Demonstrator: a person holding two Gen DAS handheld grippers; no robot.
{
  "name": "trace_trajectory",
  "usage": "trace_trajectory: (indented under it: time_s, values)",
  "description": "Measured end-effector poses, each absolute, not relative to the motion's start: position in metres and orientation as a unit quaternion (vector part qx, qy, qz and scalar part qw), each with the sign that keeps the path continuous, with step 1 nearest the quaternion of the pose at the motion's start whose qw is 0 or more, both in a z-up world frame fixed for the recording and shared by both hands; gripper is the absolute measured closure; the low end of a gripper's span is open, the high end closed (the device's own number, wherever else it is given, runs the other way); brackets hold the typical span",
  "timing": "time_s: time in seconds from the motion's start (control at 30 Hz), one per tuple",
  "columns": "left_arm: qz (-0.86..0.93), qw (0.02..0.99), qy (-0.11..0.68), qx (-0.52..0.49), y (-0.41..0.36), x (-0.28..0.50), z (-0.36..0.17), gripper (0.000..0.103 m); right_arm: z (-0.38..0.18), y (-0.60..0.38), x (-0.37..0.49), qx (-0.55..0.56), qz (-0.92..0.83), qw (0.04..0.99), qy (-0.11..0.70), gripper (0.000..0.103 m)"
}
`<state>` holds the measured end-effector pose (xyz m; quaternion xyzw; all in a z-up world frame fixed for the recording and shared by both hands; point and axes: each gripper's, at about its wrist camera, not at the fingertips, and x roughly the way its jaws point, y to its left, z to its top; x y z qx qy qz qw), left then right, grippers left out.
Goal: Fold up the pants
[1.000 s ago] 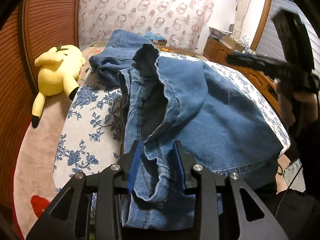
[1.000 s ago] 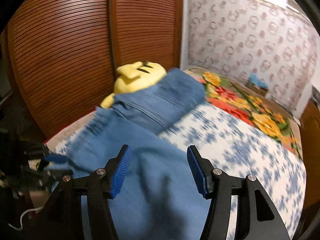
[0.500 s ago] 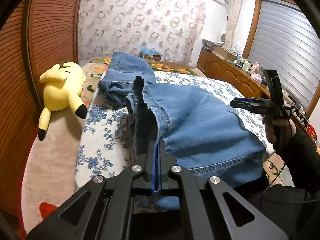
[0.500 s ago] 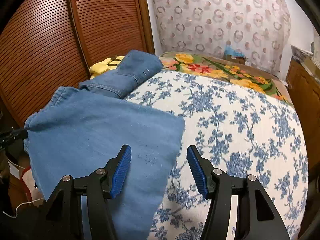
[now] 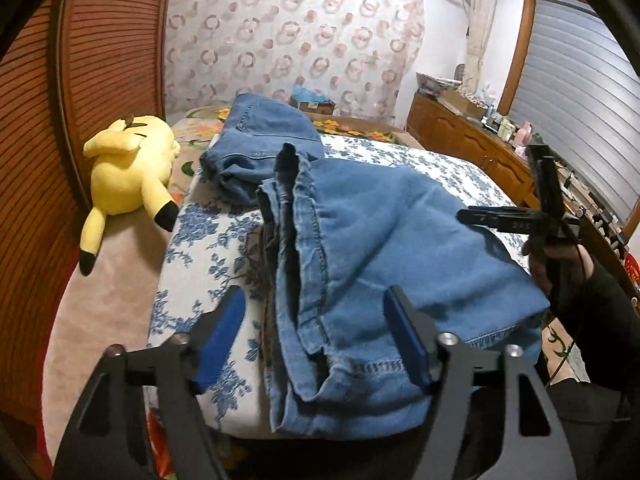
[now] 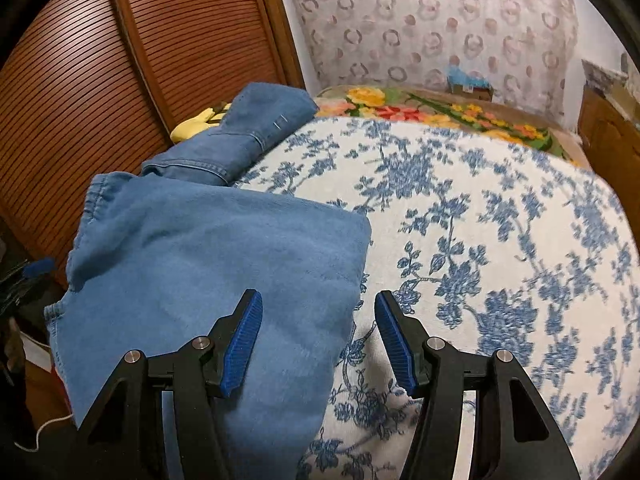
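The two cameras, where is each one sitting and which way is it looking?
Left wrist: sits on the left gripper, looks down over the folded jeans toward the plush toy; its open fingers, the person's right hand.
Right wrist: sits on the right gripper, looks across the floral bedspread; its open fingers.
Shared: jeans, bedspread, plush toy, patterned curtain.

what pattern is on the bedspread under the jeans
White with blue flower sprigs on the bedspread; clearest in the right wrist view.
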<state>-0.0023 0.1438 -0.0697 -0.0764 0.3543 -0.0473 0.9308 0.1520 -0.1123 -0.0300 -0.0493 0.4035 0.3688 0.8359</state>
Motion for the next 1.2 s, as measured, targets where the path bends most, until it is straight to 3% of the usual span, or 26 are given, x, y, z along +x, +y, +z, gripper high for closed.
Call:
trace_trajectory:
  time_s: [0.3, 0.37, 0.43, 0.5, 0.73, 1.2]
  values:
    - [-0.057, 0.931, 0.355, -0.064, 0.128, 0.009, -0.070, 0.029, -0.049, -0.101, 0.167, -0.024, 0.402, 0.814, 0.418, 0.045]
    - [-0.059, 0.931, 0.354, -0.063, 0.125, 0.012, -0.069, 0.029, -0.051, -0.099, 0.166, -0.025, 0.410, 0.811, 0.416, 0.060]
    - [-0.061, 0.932, 0.351, -0.063, 0.123, 0.015, -0.067, 0.029, -0.049, -0.100, 0.165, -0.029, 0.411, 0.815, 0.407, 0.085]
    - [-0.063, 0.933, 0.349, -0.063, 0.120, 0.020, -0.065, 0.029, -0.042, -0.107, 0.163, -0.017, 0.424, 0.817, 0.391, 0.089]
    - [-0.076, 0.936, 0.341, -0.053, 0.102, 0.036, -0.058, 0.029, 0.000, -0.133, 0.145, -0.043, 0.419, 0.852, 0.310, 0.091]
    - [-0.108, 0.936, 0.333, -0.029, 0.061, 0.066, -0.048, 0.029, 0.006, -0.208, 0.238, -0.078, 0.248, 0.908, 0.327, 0.090]
